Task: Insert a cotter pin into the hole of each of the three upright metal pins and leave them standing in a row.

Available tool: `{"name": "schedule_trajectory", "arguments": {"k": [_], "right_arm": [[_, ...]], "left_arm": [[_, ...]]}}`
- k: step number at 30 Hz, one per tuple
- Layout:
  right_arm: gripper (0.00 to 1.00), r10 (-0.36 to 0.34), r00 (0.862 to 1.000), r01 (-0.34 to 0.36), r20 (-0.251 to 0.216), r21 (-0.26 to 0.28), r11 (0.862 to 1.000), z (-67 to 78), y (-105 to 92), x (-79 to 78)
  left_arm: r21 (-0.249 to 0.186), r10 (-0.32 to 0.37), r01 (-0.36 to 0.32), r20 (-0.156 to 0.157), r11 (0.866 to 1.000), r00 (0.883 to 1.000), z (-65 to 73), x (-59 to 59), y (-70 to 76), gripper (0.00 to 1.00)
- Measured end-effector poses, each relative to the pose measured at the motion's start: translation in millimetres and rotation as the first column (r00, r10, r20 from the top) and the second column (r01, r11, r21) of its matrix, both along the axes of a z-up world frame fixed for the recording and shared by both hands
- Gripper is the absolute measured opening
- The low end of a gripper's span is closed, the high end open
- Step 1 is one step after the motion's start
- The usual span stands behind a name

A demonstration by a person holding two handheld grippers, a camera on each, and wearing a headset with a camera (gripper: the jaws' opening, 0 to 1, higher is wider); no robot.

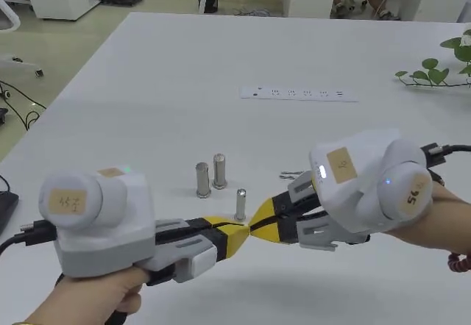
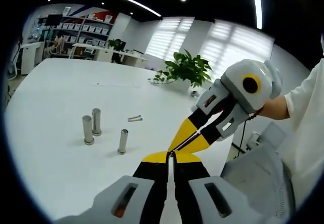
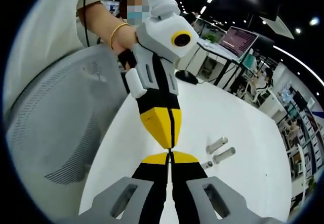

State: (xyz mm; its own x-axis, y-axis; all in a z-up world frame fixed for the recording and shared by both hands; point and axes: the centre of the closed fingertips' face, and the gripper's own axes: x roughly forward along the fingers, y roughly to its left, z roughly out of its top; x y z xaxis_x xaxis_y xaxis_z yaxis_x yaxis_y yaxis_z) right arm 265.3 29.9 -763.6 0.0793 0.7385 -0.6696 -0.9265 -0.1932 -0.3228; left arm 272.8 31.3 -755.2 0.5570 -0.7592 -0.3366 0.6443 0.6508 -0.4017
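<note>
Three upright metal pins stand close together on the white table [image 1: 147,104]: two taller ones [image 1: 203,180] [image 1: 219,170] and a shorter one [image 1: 240,204]. They also appear in the left gripper view [image 2: 87,129] [image 2: 96,121] [image 2: 123,141]. A few thin cotter pins [image 1: 292,173] [image 2: 134,117] lie flat just beyond them. My left gripper [image 1: 243,229] [image 2: 171,155] and right gripper [image 1: 257,228] [image 3: 170,155] are both shut. Their yellow tips meet point to point in front of the short pin. Whether anything sits between the tips cannot be made out.
A white power strip [image 1: 299,93] lies further back on the table. A leafy plant [image 1: 441,68] reaches in from the far right edge. A grey mesh chair [image 3: 61,122] stands behind the left gripper, near the person's body.
</note>
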Motion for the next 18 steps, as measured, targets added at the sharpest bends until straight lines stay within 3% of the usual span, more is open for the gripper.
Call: {"name": "schedule_trajectory", "arguments": {"k": [9,18], "right_arm": [[0.02,-0.019,1.000,0.019,-0.018,0.024,1.000,1.4,2.6,-0.3],[0.04,-0.046,0.998,0.048,-0.048,0.049,0.998,1.3,4.0,1.4]], "left_arm": [[0.019,-0.018,0.017,0.030,1.000,0.999,1.4,-0.4,1.8,0.00],[0.016,-0.016,0.015,0.036,1.000,0.999,3.5,0.8,3.6,0.00]]}}
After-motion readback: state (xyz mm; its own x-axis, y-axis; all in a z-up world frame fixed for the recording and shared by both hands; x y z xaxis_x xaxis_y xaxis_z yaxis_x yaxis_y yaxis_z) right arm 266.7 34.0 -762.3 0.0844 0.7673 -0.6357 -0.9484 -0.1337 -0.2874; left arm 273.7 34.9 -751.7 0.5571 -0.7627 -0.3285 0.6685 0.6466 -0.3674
